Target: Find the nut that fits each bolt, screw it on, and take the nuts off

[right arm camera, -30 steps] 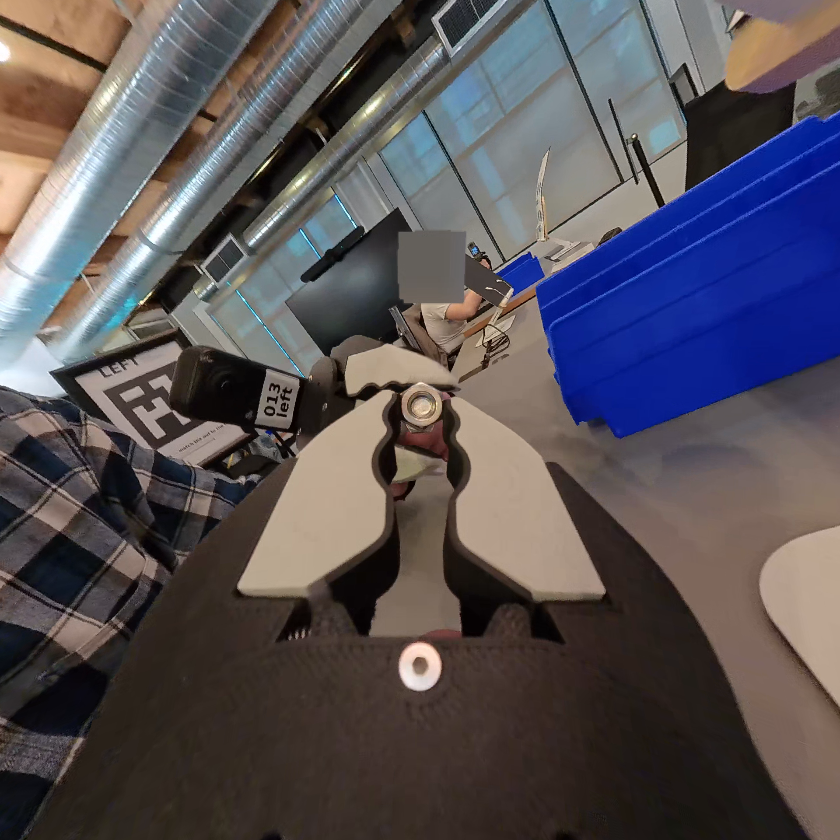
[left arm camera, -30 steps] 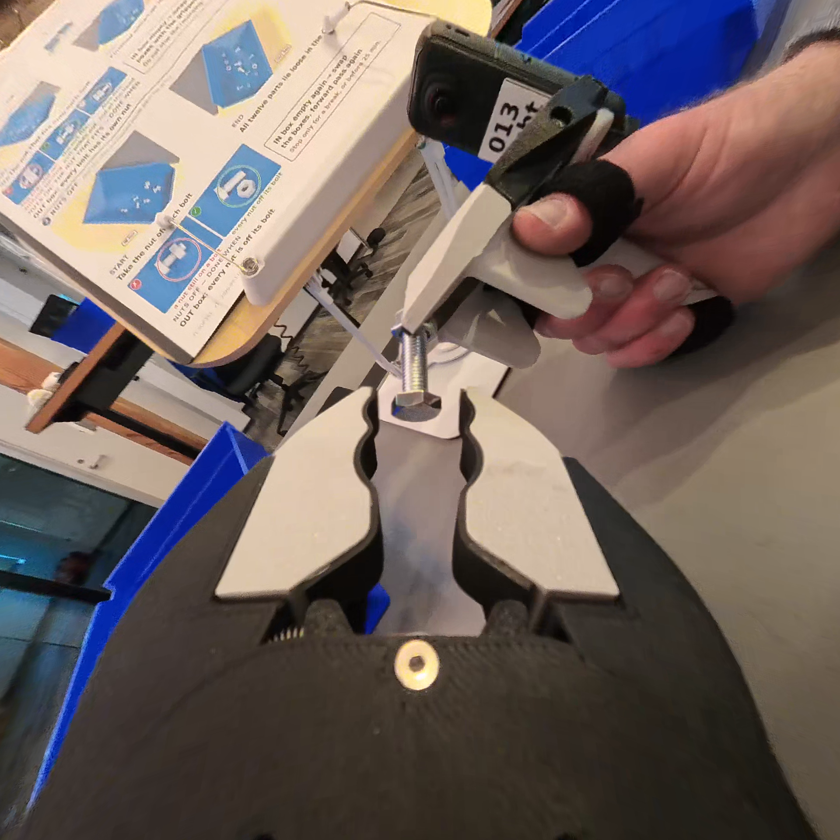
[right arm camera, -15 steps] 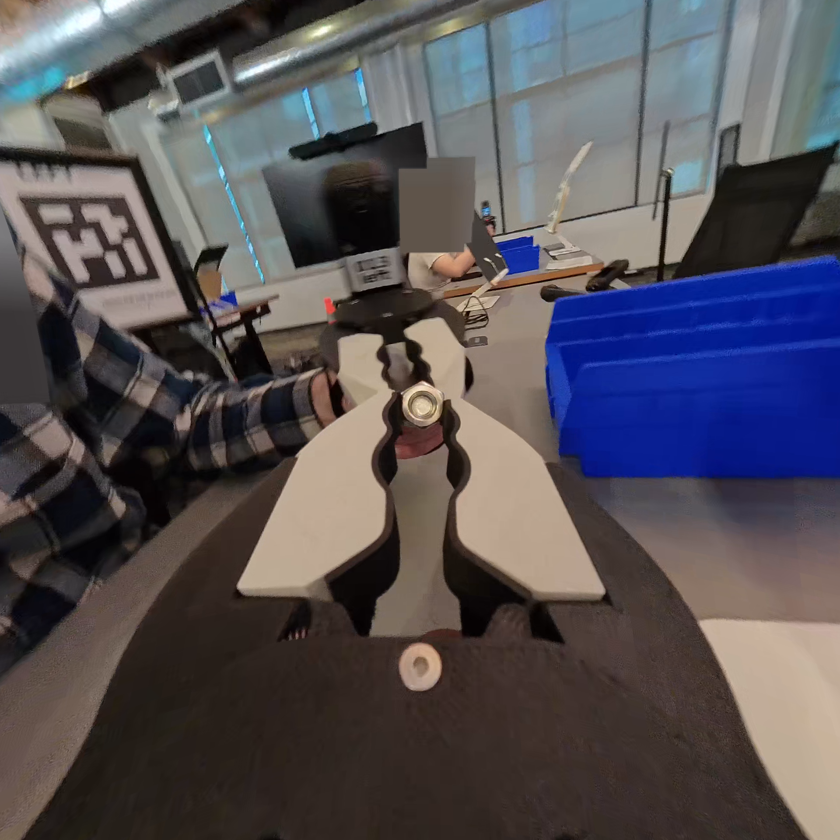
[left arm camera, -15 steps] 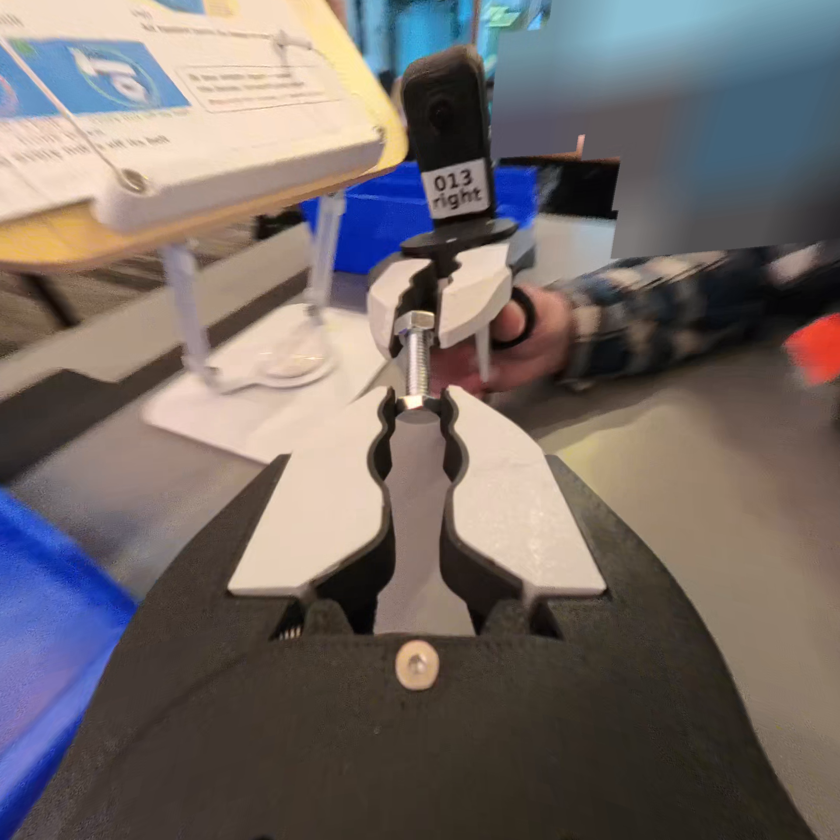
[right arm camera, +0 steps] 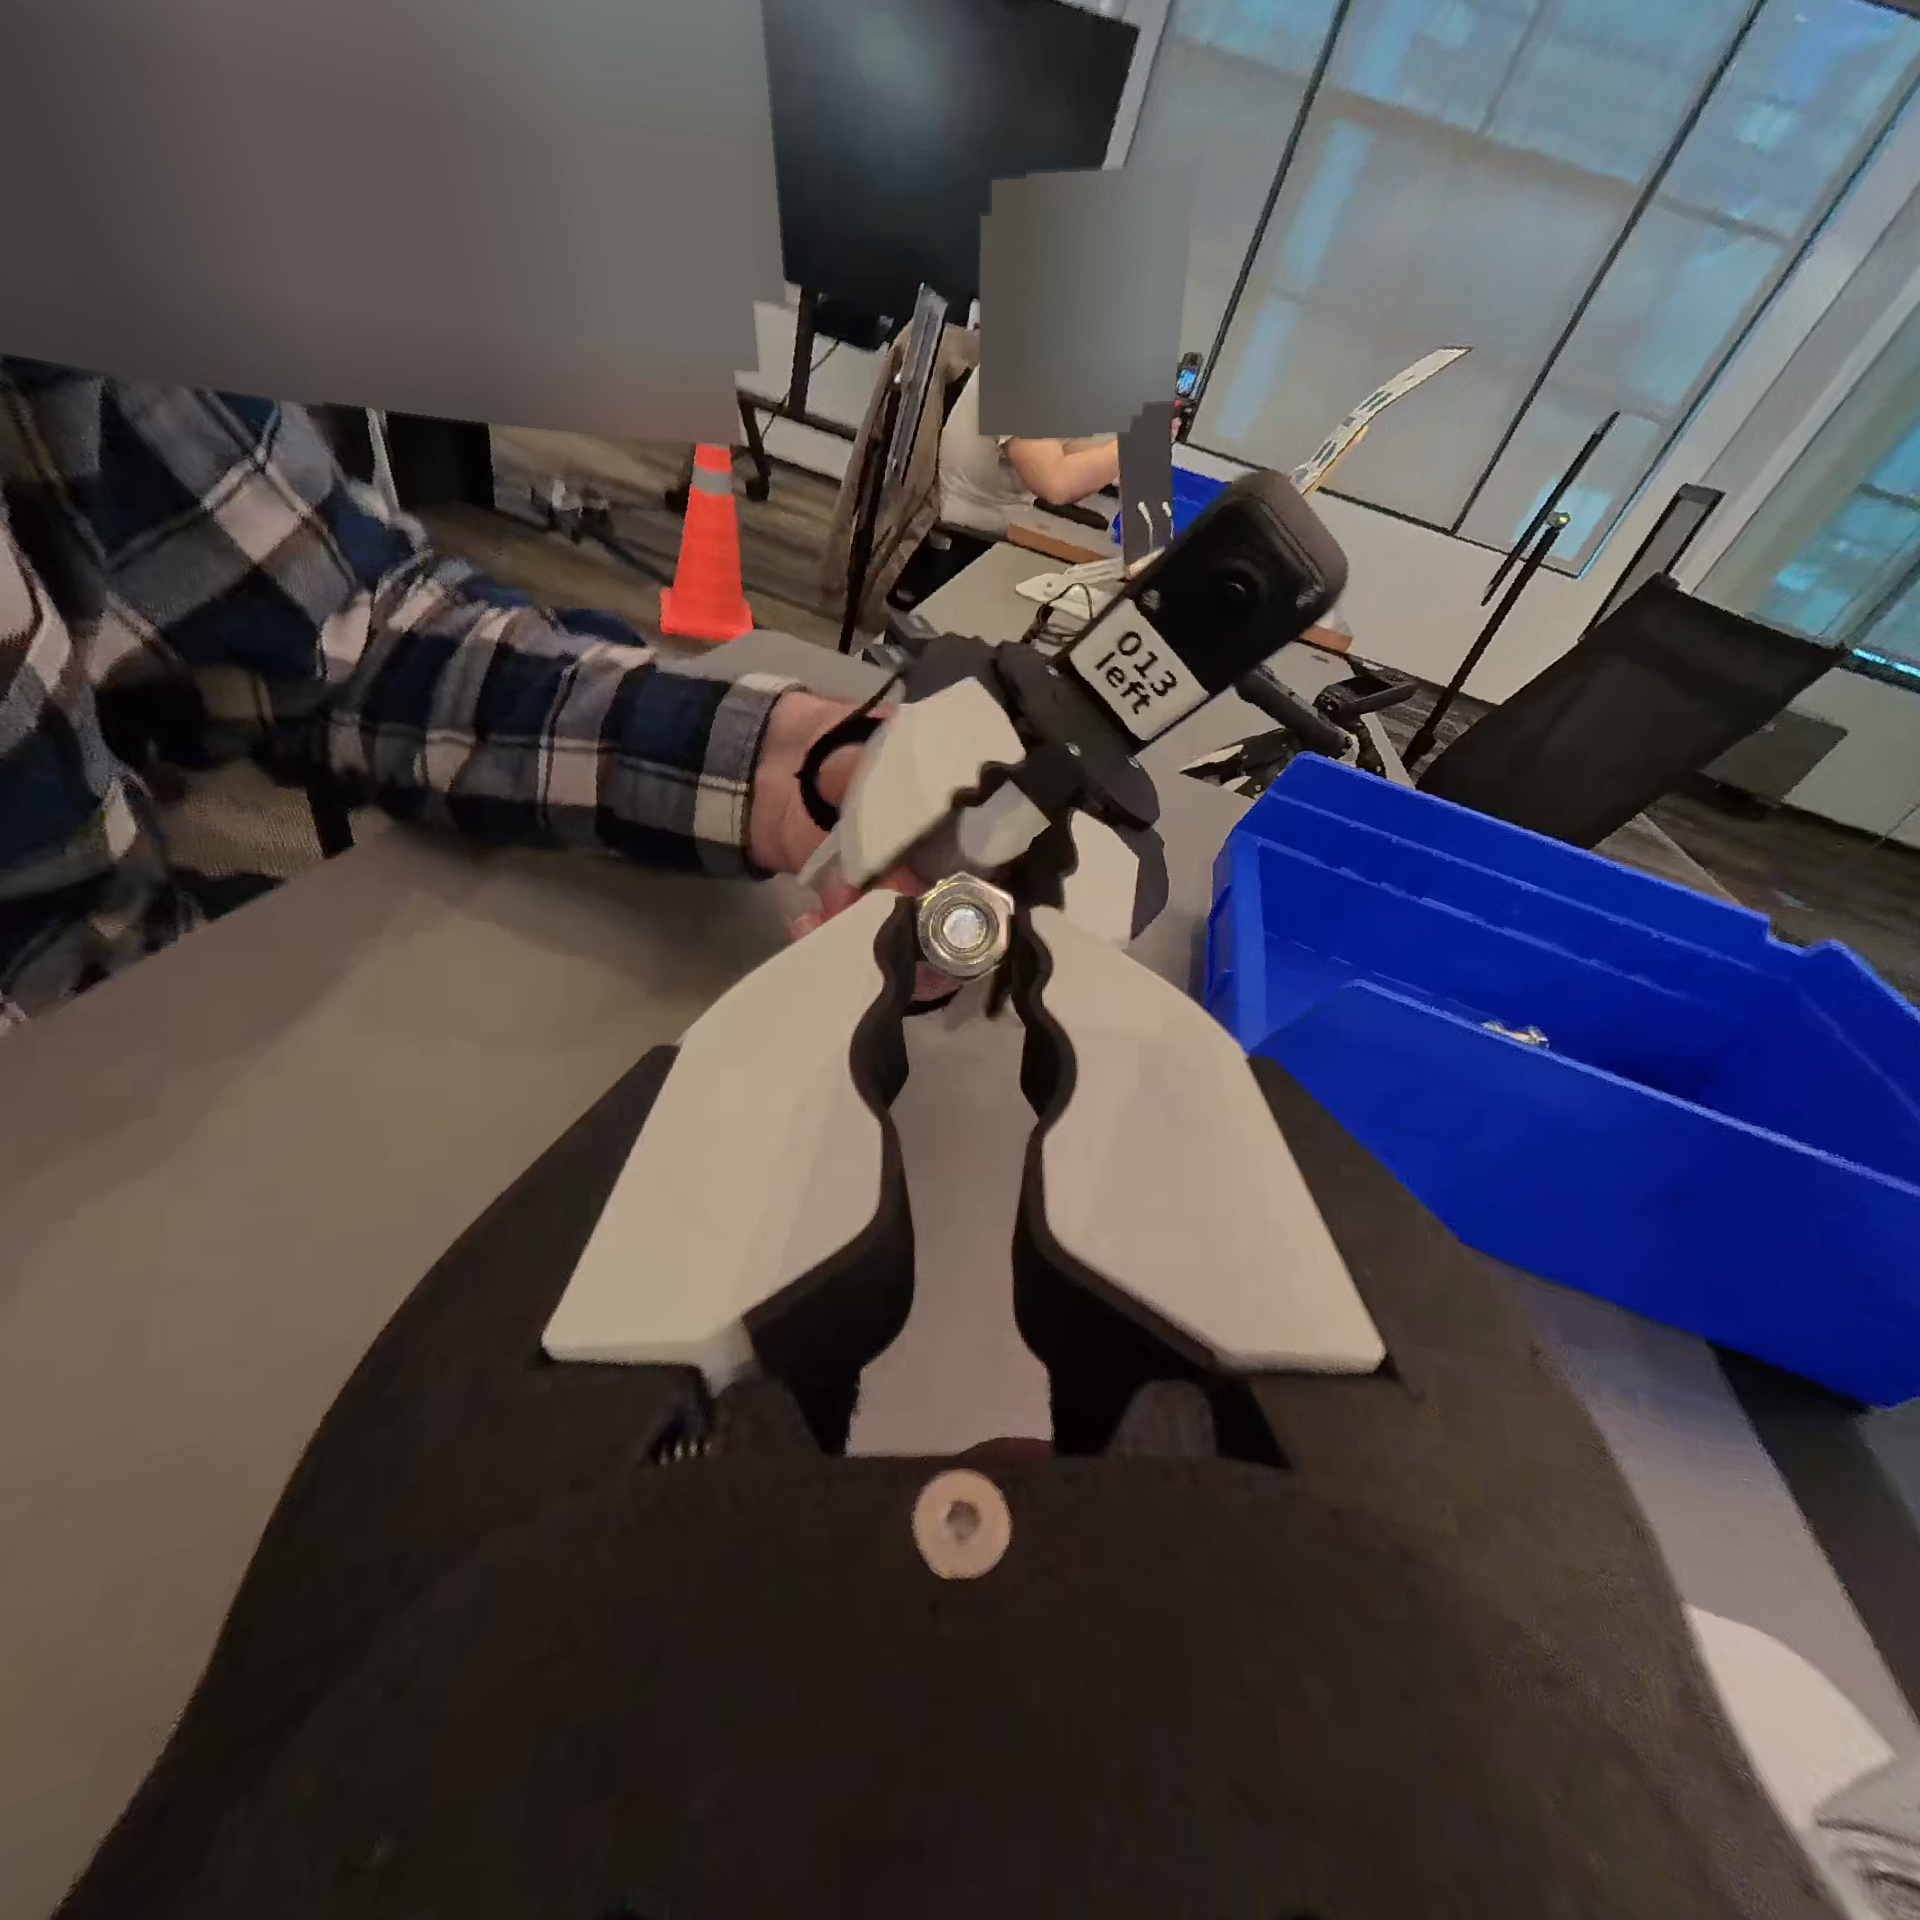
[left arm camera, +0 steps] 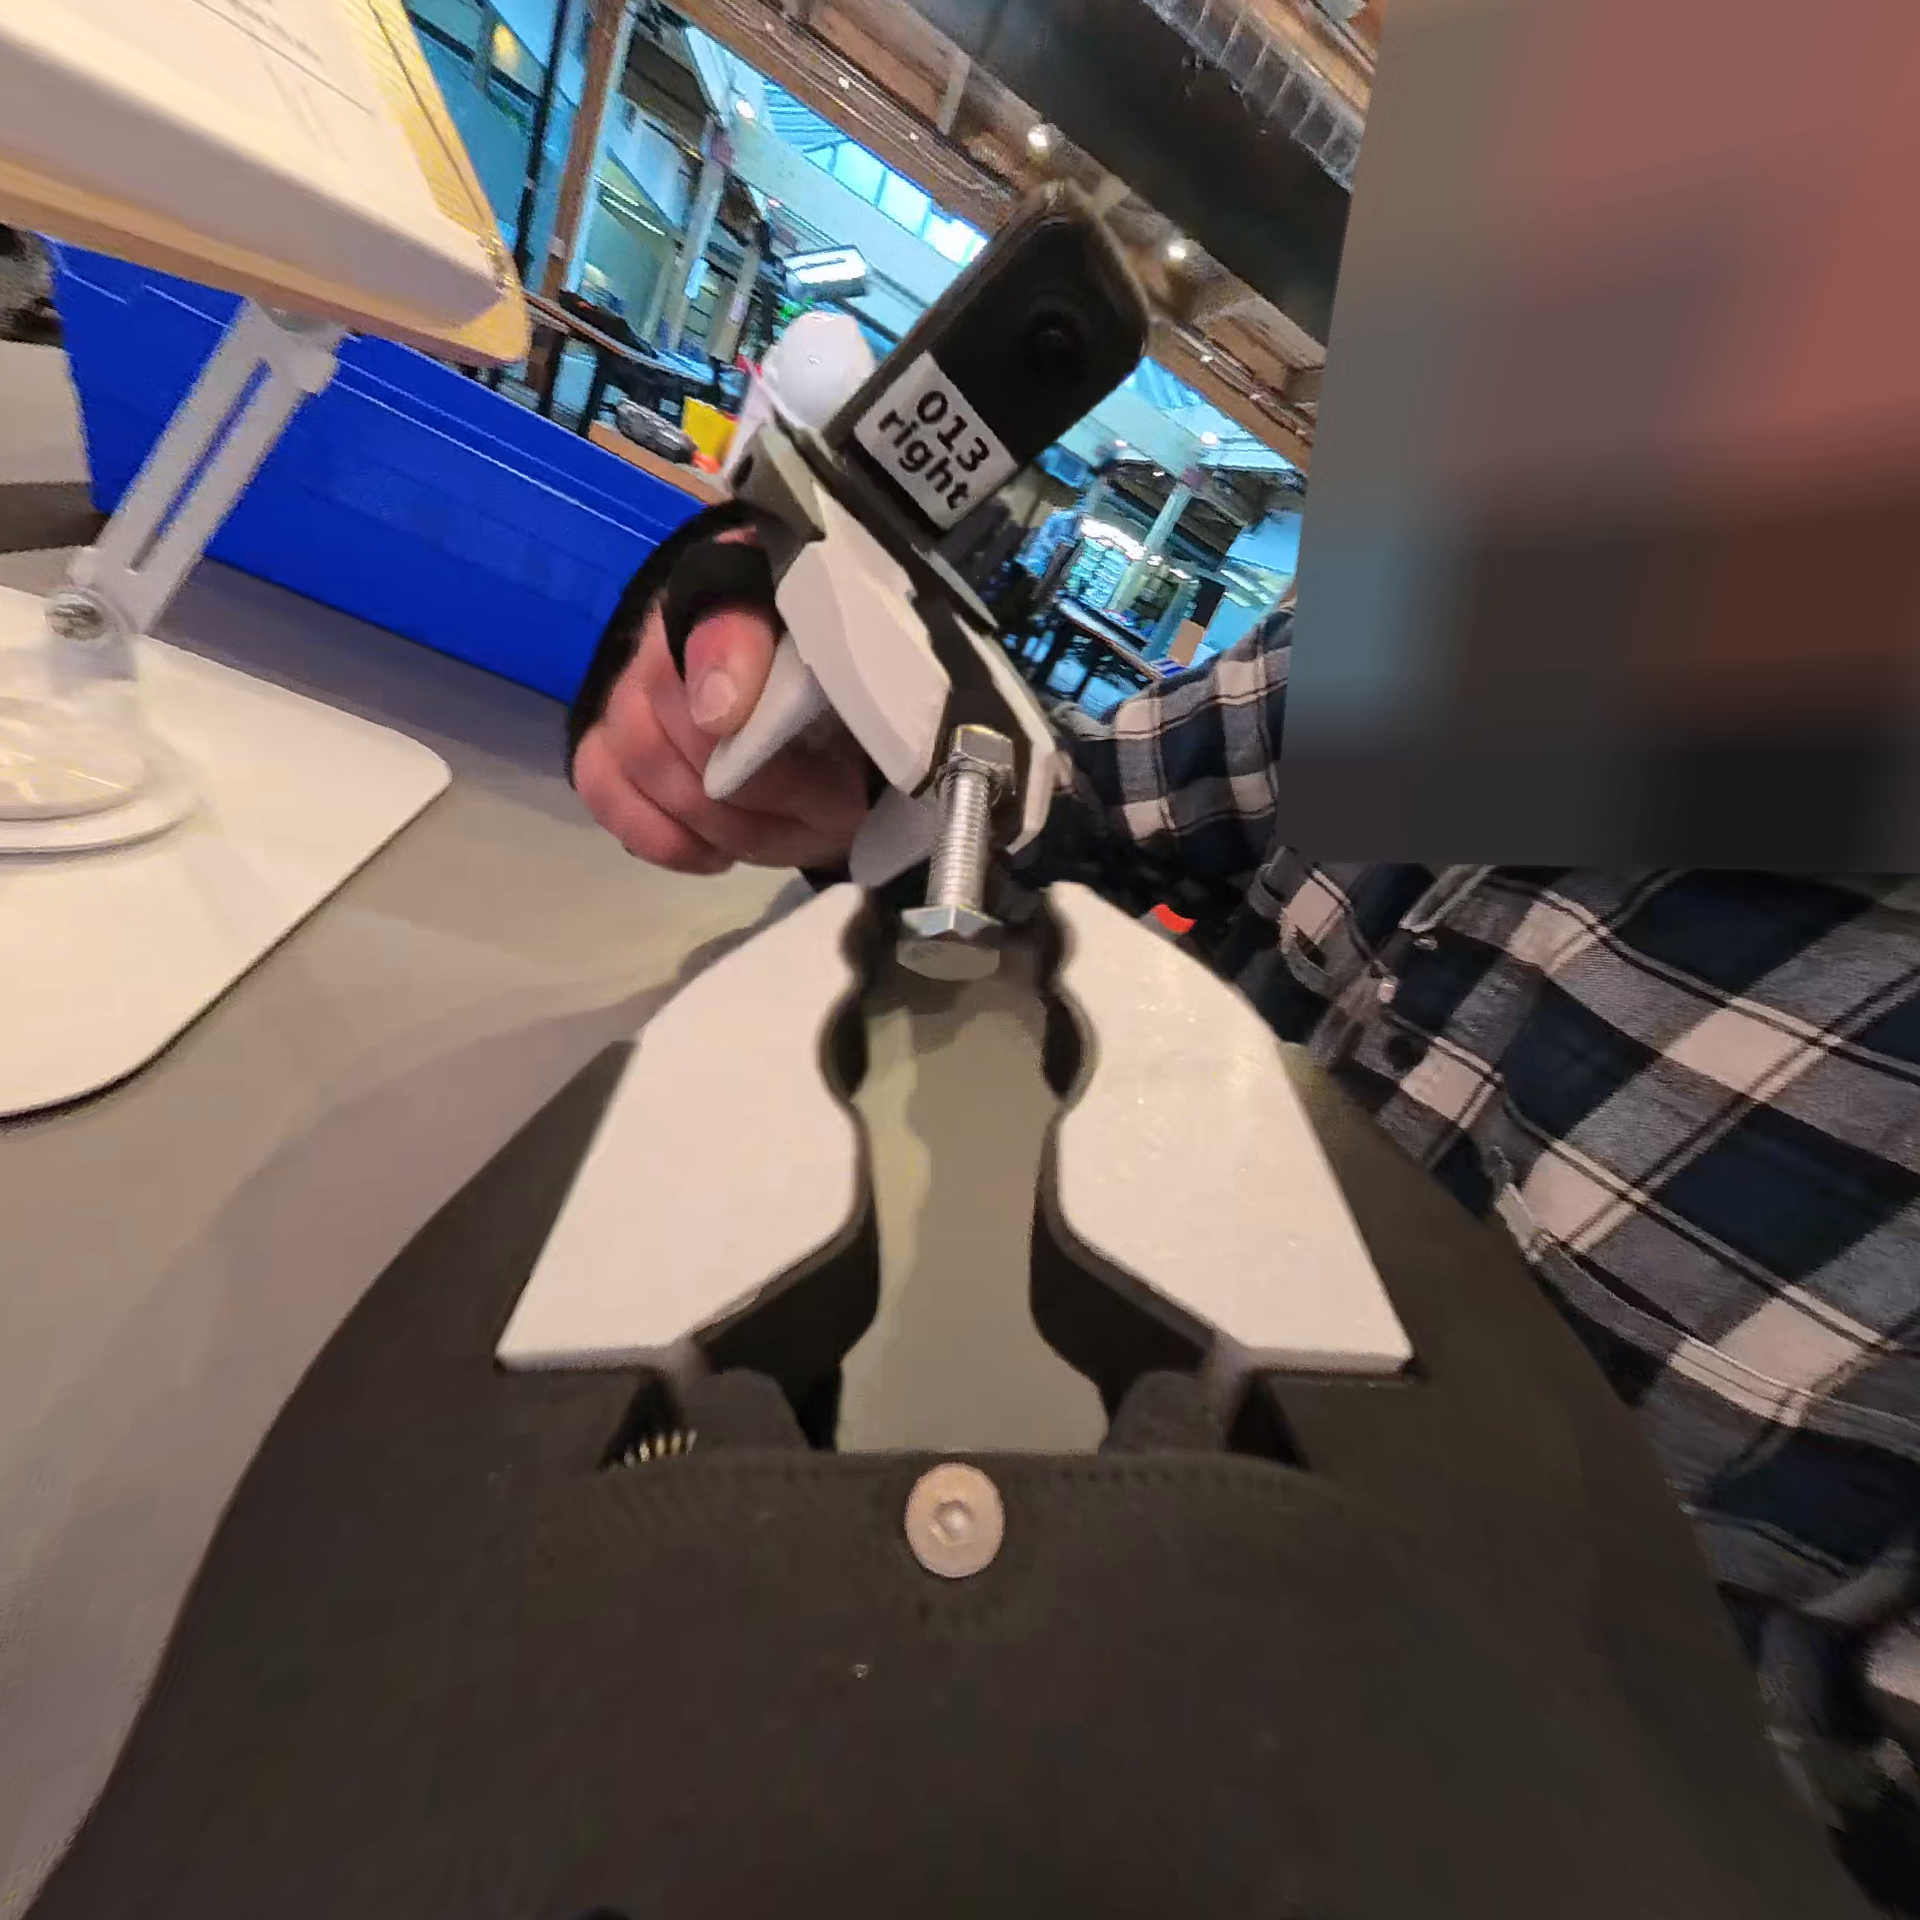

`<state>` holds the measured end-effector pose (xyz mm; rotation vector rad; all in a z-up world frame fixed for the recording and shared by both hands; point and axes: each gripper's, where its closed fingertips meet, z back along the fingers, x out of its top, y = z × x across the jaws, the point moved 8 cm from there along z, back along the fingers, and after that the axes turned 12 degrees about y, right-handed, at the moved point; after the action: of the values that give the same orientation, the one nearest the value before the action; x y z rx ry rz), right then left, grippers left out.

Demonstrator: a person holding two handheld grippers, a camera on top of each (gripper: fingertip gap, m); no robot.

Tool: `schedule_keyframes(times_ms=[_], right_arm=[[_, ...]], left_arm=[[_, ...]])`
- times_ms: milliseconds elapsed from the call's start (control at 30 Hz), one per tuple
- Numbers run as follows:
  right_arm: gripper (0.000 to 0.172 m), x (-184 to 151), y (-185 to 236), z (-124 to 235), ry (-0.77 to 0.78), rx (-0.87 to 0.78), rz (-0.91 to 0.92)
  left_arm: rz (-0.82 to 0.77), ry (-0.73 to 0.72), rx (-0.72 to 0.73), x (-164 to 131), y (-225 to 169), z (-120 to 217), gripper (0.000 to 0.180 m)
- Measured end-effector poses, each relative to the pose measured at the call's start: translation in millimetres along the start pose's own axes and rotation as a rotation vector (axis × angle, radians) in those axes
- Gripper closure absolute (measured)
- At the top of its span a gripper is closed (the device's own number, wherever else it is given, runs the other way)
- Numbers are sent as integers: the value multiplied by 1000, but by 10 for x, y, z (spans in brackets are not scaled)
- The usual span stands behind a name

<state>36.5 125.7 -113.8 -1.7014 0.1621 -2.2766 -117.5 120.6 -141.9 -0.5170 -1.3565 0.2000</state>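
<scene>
Bolt (left arm camera: 961, 831): silver, threaded, hex head | nut (right arm camera: 961, 925) pinched by right gripper (right arm camera: 961, 935) | left gripper (left arm camera: 951, 935) spread, clear of head

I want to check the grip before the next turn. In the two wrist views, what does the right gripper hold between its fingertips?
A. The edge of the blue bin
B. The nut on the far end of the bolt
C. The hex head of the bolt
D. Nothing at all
B: the right gripper is closed on the nut at the threaded end of the bolt, while the hex head sits free between the spread fingers of the left gripper.
</scene>
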Motion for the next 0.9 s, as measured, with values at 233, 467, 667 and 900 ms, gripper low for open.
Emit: schedule_keyframes(times_ms=[233,467,667,900], right_arm=[[153,-210,-263,38,-131,-13,-360],[154,-468,-419,28,-263,81,-707],[154,-508,-393,-39,-258,102,-768],[154,-516,-381,-55,-249,98,-765]], left_arm=[[-266,67,513,63,51,-34,118],[-656,235,1059,53,17,-100,128],[-776,372,1207,-7,60,-176,149],[-751,395,1175,-8,46,-163,163]])
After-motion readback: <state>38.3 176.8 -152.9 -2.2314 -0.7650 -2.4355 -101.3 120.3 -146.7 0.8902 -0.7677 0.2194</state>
